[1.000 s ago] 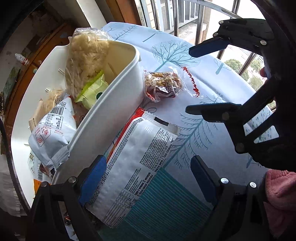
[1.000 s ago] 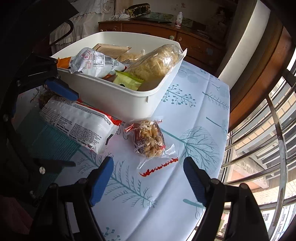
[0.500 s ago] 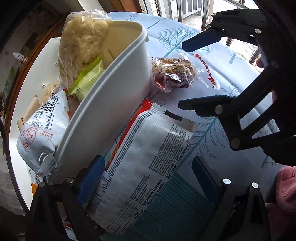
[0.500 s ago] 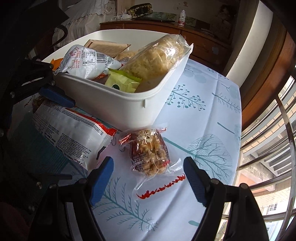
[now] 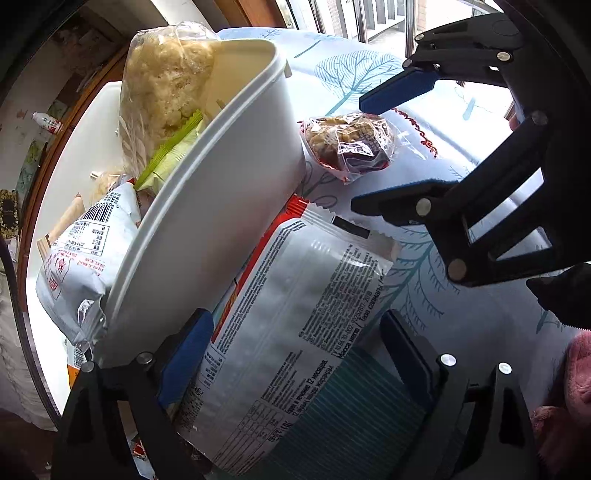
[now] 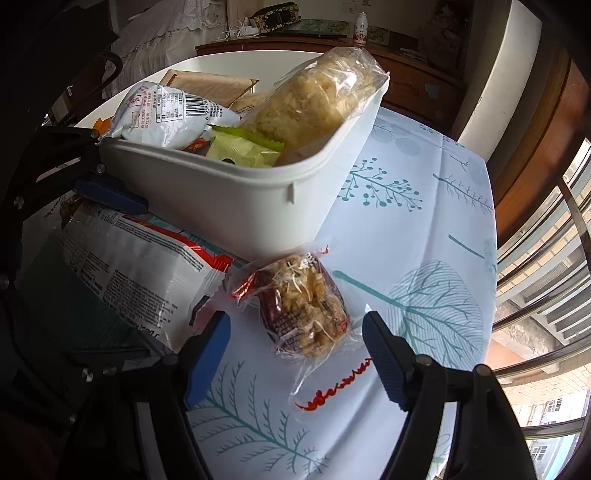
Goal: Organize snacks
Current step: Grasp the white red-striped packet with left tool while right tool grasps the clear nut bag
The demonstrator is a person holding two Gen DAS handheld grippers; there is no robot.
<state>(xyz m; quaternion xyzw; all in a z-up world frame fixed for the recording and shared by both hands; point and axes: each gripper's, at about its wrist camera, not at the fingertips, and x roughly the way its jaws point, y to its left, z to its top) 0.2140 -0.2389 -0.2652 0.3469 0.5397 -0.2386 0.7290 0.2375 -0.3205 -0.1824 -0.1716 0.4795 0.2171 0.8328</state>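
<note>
On my far left a dark wooden sideboard [image 6: 413, 70] runs along the wall, with a small white bottle [image 6: 360, 32] standing on it. In front of it sits the white tub [image 6: 236, 199], already loaded: a white printed packet [image 6: 173, 114], a green packet [image 6: 240, 151] and a clear bag of pale puffed snacks [image 6: 314, 103] leaning up past the rim.

Just beside the tub, on the worktop [image 6: 417, 229], which is covered by a pale cloth printed with teal trees, lies the large silver-and-red snack bag [image 5: 295, 314]. My left gripper [image 5: 295, 350] straddles it, fingers [image 5: 186, 350] spread wide on either side, not pressing it; they have just drawn in a little.

Further right, apart from the tub wall, the small clear pack of nut brittle [image 6: 306, 306] rests on the cloth. My right gripper [image 6: 295, 354] is over it, fingers [image 6: 384, 354] apart with the pack between them, untouched; they too have just been narrowing.

At the right edge, metal window bars [image 6: 546, 258] and daylit buildings outside. A pink sleeve [image 5: 569, 387] shows low in the left camera.
</note>
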